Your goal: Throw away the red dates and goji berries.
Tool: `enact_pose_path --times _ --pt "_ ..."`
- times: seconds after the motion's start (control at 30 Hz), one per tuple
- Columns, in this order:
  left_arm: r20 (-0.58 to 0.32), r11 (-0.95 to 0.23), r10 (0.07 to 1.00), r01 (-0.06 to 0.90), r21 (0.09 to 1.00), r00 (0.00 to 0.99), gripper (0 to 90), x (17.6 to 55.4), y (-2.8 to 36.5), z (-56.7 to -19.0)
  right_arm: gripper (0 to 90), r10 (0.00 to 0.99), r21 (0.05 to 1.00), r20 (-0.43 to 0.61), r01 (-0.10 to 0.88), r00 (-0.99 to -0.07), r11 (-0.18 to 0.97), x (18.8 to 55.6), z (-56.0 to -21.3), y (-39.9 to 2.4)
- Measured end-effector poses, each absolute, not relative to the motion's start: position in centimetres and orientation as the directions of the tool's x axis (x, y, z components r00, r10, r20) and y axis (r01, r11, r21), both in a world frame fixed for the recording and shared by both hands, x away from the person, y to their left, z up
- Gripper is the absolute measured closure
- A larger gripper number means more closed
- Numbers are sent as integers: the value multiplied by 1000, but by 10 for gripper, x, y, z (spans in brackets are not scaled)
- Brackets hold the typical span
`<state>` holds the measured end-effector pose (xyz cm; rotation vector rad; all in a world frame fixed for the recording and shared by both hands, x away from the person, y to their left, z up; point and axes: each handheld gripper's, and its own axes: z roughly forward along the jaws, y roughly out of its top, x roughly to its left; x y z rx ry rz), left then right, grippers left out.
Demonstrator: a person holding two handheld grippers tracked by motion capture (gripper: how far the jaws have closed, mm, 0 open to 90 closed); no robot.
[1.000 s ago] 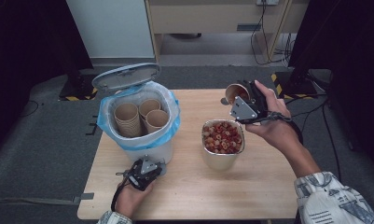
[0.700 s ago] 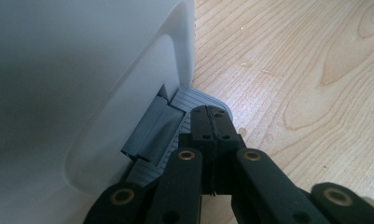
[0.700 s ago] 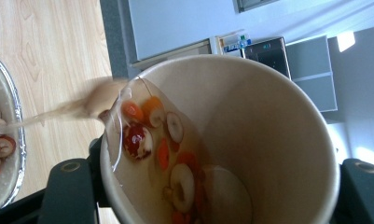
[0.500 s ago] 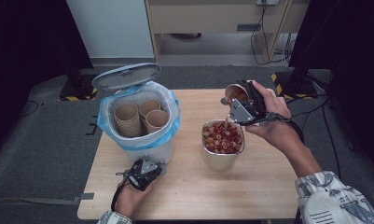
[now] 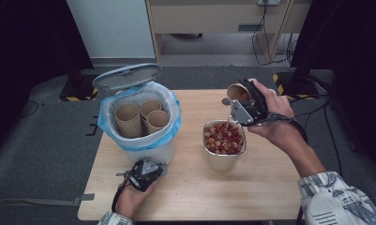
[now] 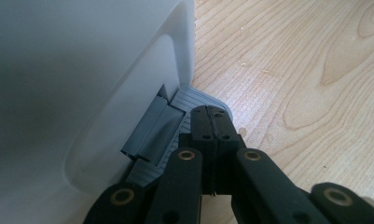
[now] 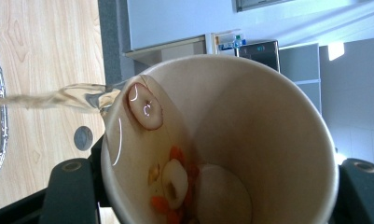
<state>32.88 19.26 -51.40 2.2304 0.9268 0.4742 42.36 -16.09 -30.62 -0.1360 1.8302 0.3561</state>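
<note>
Gripping a tilted paper cup (image 5: 237, 92), the right gripper (image 5: 245, 108) is pouring liquid into the metal bowl (image 5: 223, 157). The left gripper (image 5: 146, 172) is resting clenched, empty, against the bin's pedal (image 6: 175, 126).

No text, label, brand, number or sign can be read in any of the views. In the right gripper view, a small blue and white label (image 7: 227, 43) sits on the cabinet behind the paper cup (image 7: 250, 140), but its print is too small and blurred to make out. In the high view, yellow and black hazard stripes (image 5: 279, 83) mark the foot of a dark stand past the far right corner of the surface (image 5: 251, 187); they carry no wording.
</note>
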Motion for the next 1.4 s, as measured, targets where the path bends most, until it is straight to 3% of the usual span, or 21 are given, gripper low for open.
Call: enact_pose_path --times 0.67,0.83,1.17,1.4 --pt "73 -525 728 486 699 682 899 329 193 -514 305 115 197 -950 -273 -290 942 424 -302 -163" --pt "73 -525 728 485 699 682 899 329 193 -514 305 71 149 -960 -284 -270 947 421 -299 -159" --pt "73 -526 727 486 698 682 900 329 193 -514 310 -162 -108 -970 -277 -179 955 417 -304 -148" --pt "73 -526 727 486 698 682 900 329 193 -514 312 -192 -140 -966 -278 -172 950 417 -308 -146"
